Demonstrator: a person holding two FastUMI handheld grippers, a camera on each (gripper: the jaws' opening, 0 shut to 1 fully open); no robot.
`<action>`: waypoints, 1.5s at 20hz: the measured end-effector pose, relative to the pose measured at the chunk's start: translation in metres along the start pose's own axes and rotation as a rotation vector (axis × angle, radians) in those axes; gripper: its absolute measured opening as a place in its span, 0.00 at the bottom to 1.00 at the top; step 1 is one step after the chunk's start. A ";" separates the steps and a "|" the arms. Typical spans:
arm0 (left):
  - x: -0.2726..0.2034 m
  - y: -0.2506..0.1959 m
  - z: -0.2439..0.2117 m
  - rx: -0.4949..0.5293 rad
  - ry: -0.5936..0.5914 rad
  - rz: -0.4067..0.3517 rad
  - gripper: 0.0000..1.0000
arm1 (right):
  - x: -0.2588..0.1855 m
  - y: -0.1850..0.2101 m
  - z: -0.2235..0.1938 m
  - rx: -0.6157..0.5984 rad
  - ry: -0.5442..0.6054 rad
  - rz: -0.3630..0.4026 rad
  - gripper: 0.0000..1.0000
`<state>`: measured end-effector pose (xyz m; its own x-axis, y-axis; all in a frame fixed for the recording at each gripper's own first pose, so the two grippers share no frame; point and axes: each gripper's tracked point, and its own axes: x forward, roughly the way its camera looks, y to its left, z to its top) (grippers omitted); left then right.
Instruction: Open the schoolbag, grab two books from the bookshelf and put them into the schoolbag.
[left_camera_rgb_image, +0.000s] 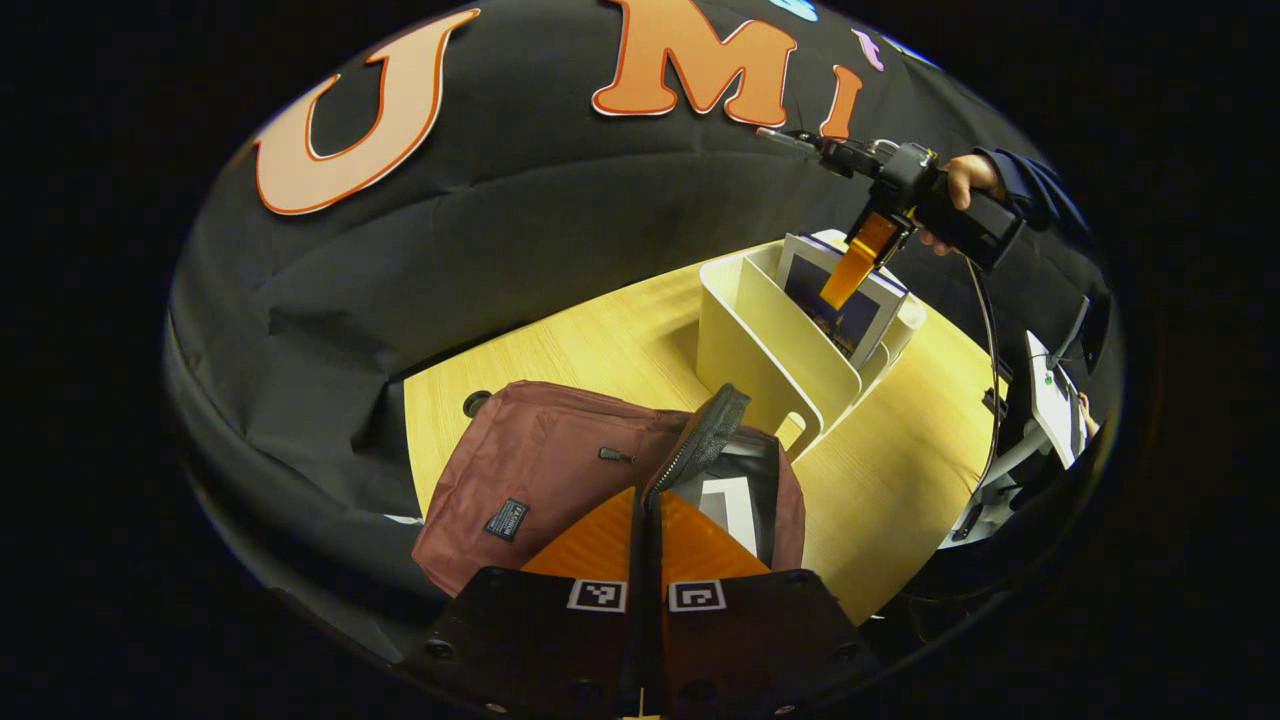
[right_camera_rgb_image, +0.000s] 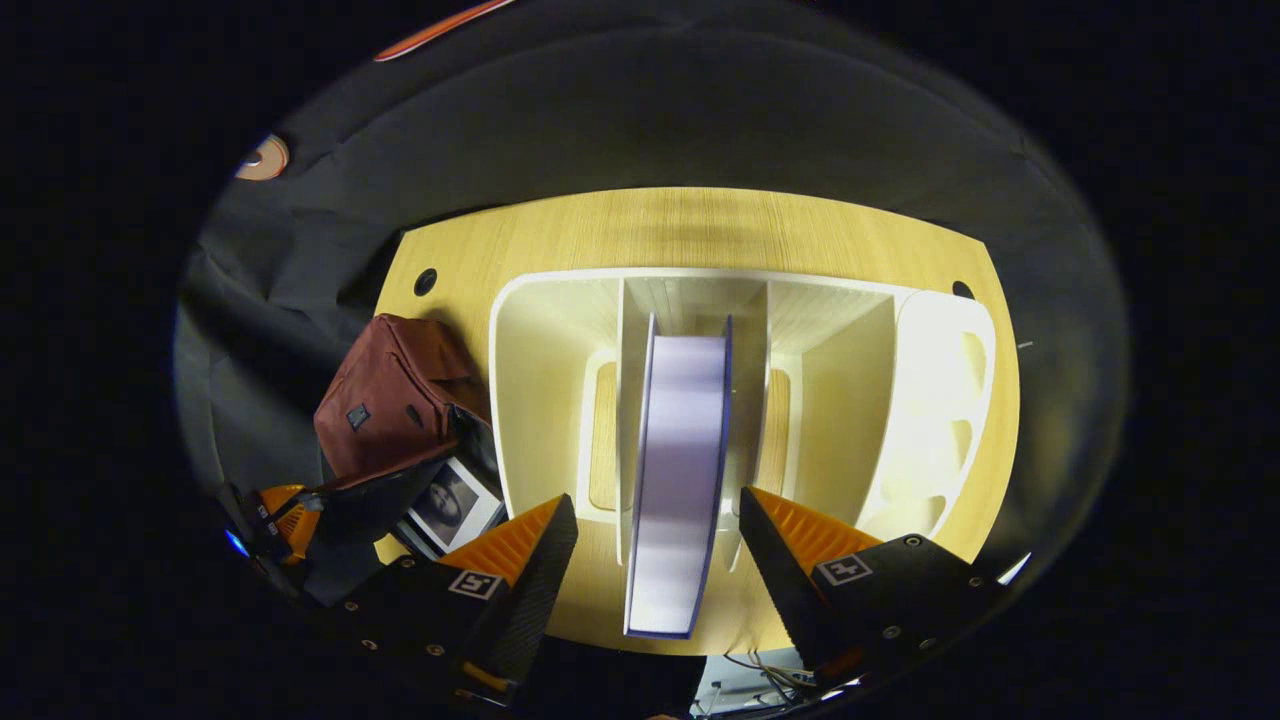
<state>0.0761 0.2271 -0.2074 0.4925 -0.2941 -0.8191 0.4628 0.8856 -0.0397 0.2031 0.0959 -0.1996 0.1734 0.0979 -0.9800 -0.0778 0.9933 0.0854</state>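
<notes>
- Right tongs (right_camera_rgb_image: 658, 555) hang spread wide above the cream plastic bookshelf (right_camera_rgb_image: 560, 300), one finger on each side of the thin white-paged book with a purple cover (right_camera_rgb_image: 675, 470) and clear of it, so nothing is gripped.
- That book stands on edge in the bookshelf's middle slot, spine end toward the camera; the slots on either side of it look empty.
- Left tongs (left_camera_rgb_image: 645, 520) are nearly closed on the dark zipper edge of the maroon fabric schoolbag (left_camera_rgb_image: 540, 460), seemingly pinching it and holding the mouth open.
- Beside the bookshelf, the schoolbag lies on the pale wooden counter (left_camera_rgb_image: 880, 480); in the right gripper view a book with a picture cover (right_camera_rgb_image: 450, 505) sits in its opening.
- Judging by that, opening is done, one book is already in, and the second grab is in hand.
- Next, the right tongs need to come down over the standing book's top edge, squeeze both covers squarely, lift it straight out of the slot without catching the dividers, then carry it away from the bookshelf to the held-open mouth.
</notes>
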 end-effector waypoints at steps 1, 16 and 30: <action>0.000 0.000 -0.002 -0.003 0.004 0.000 0.01 | 0.004 0.001 0.001 -0.001 0.009 -0.002 0.97; 0.001 -0.001 -0.001 0.012 0.004 -0.010 0.01 | -0.055 -0.023 -0.011 0.052 -0.013 -0.093 0.34; -0.004 -0.008 0.003 0.054 -0.010 -0.010 0.01 | -0.197 -0.001 -0.085 0.117 -0.207 0.084 0.34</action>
<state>0.0728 0.2202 -0.2018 0.4951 -0.3064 -0.8130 0.5067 0.8620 -0.0163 0.0854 0.0700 -0.0220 0.3698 0.1788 -0.9118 0.0117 0.9803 0.1970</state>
